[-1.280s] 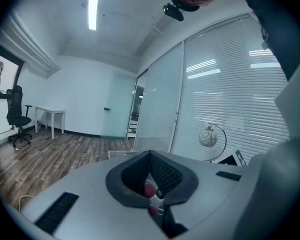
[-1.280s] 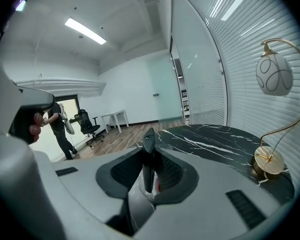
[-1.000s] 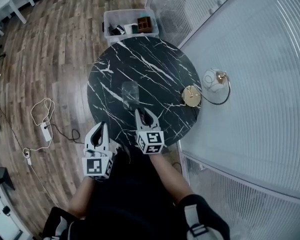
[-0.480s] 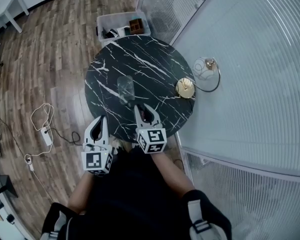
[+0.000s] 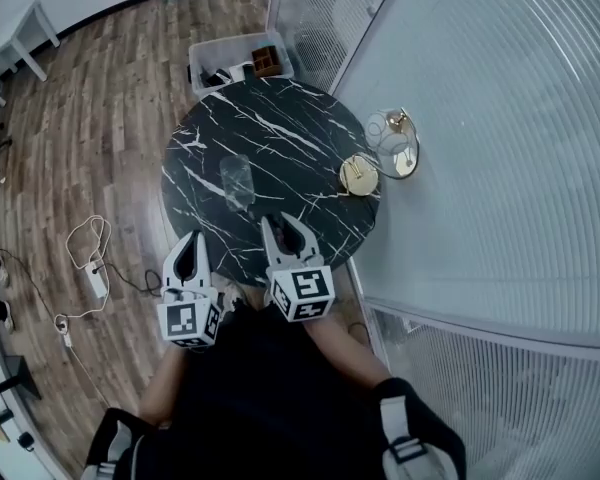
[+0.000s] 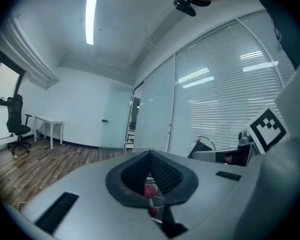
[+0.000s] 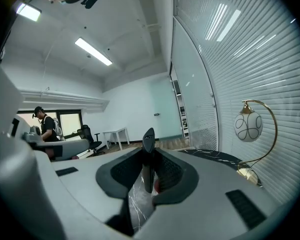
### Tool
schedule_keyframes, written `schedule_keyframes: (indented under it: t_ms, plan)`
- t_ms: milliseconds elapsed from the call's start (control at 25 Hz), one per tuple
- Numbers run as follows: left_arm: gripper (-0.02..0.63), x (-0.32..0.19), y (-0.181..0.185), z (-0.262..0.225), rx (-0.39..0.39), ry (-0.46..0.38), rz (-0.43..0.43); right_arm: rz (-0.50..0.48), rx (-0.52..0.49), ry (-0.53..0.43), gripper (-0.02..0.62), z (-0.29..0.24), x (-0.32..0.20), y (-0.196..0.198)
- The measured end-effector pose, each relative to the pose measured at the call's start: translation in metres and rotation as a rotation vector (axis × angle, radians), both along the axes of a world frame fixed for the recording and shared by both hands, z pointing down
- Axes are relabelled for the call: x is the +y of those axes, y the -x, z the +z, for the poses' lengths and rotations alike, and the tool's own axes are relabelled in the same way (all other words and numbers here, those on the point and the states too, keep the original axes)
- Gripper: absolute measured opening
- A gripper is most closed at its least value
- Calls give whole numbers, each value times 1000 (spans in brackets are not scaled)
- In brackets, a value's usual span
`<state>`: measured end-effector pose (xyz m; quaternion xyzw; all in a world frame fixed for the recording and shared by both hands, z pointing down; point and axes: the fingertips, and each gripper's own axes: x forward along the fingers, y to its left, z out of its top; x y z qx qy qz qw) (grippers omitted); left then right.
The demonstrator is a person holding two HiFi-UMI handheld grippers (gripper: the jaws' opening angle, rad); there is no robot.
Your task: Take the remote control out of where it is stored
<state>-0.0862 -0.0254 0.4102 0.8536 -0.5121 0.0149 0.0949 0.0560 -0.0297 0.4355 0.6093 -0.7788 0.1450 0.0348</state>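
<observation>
A thin dark remote control stands on edge between the pads of my right gripper, which is shut on it. In the head view the right gripper hovers over the near edge of the round black marble table. The remote hardly shows against the dark top there. A clear empty-looking case lies on the table just beyond the right gripper. My left gripper hangs beside the table's near left rim with its jaws together and nothing between them. Its pads meet in the left gripper view.
A lamp with a gold base and a white globe stands at the table's right edge. A plastic bin of items sits on the wooden floor behind the table. A cable and power strip lie at left. Slatted glass walls run along the right.
Both grippers have risen and drawn back toward the person, the right one more, still carrying the remote. The table and the clear case now look smaller and farther off.
</observation>
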Motion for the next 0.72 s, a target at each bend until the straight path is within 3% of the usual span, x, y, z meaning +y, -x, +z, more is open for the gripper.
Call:
schedule_keyframes:
  t_ms: [360, 720]
  plan:
    - [8, 19, -16, 1, -12, 1, -14, -23, 0, -45, 77, -21, 38, -6]
    - [8, 22, -23, -2, -15, -8, -23, -54, 6, -68, 75, -26, 43, -6]
